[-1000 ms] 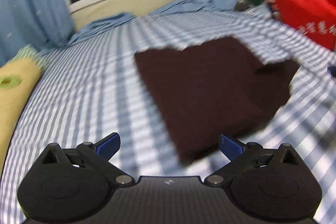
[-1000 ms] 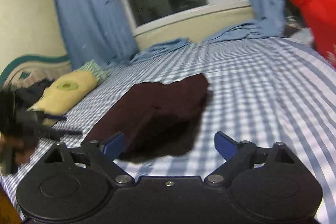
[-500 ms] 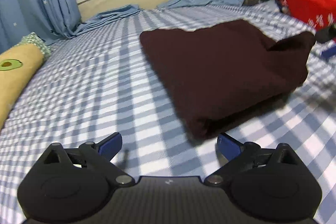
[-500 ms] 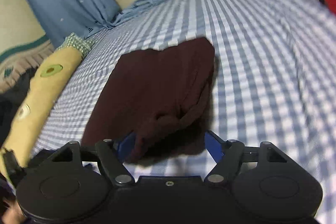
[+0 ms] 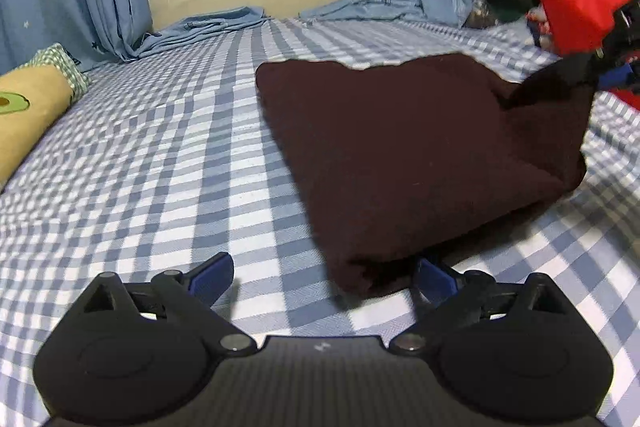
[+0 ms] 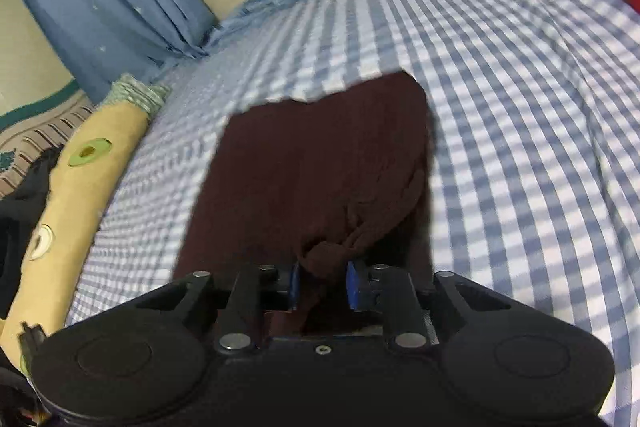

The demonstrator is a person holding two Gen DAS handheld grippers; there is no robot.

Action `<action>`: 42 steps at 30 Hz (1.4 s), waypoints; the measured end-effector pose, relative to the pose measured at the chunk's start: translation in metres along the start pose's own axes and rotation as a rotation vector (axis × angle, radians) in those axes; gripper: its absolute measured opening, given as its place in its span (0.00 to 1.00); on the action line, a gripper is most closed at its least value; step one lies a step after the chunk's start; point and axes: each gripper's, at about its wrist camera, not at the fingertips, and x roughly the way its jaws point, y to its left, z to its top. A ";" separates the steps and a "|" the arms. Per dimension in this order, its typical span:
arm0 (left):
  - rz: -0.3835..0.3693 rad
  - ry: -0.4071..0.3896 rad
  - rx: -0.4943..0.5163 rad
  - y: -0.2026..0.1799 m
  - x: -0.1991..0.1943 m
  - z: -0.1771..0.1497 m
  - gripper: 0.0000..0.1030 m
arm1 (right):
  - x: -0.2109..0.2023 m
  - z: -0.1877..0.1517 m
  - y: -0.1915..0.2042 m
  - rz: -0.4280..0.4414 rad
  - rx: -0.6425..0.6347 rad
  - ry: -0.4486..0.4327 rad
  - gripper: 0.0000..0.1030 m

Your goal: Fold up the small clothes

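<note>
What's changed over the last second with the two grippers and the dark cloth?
The right gripper moved in on the dark cloth; its jaws are closing on a bunched corner. The left gripper dropped toward the near corner, open. The cloth stays on the checked sheet.

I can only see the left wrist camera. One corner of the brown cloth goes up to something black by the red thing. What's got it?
Observer: The right hand-held gripper. Its jaws are closing, with a bunched corner of the brown cloth between the blue pads.
Operator: Is the cloth flat over there?
Observer: No. A wrinkled ridge runs from that corner along the cloth's right edge.
Operator: Is there anything past the yellow pillow?
Observer: Yes, a striped fabric lies beyond it, at the left edge of the right wrist view.
</note>
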 end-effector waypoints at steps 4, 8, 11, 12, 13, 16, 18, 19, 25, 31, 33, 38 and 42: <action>-0.023 -0.005 -0.033 -0.006 0.006 0.010 0.91 | -0.015 0.024 0.017 0.091 0.008 -0.079 0.18; -0.037 -0.059 -0.086 -0.008 0.003 0.030 0.91 | -0.033 0.061 0.048 0.170 -0.035 -0.159 0.17; 0.126 -0.011 -0.110 -0.001 0.018 0.037 0.92 | -0.052 0.075 0.052 0.272 -0.027 -0.231 0.17; 0.149 0.001 -0.152 0.008 0.020 0.034 0.94 | -0.057 0.073 0.047 0.289 -0.023 -0.250 0.17; 0.128 -0.002 -0.232 0.021 0.019 0.027 0.94 | -0.061 0.065 0.036 0.291 -0.025 -0.267 0.17; 0.105 -0.013 -0.377 0.041 0.014 0.005 0.93 | -0.051 0.027 -0.018 0.232 0.059 -0.215 0.16; 0.127 -0.026 -0.335 0.034 0.012 -0.005 0.92 | -0.027 -0.012 -0.063 0.187 0.165 -0.137 0.16; 0.143 -0.033 -0.309 0.029 0.011 -0.008 0.92 | -0.013 -0.032 -0.083 0.173 0.221 -0.092 0.16; 0.107 -0.008 -0.312 0.031 0.010 -0.010 0.92 | 0.011 -0.092 -0.140 0.321 0.415 -0.113 0.27; 0.047 -0.025 -0.336 0.039 0.003 -0.017 0.92 | -0.029 -0.061 -0.167 0.309 0.385 -0.194 0.60; 0.030 -0.032 -0.356 0.042 0.002 -0.019 0.92 | -0.034 -0.029 -0.159 0.245 0.301 -0.213 0.60; 0.039 -0.053 -0.345 0.039 -0.001 -0.022 0.92 | 0.015 0.064 -0.135 0.155 0.154 -0.121 0.59; 0.047 -0.054 -0.354 0.039 -0.001 -0.022 0.94 | 0.088 0.102 -0.115 0.088 0.105 -0.028 0.57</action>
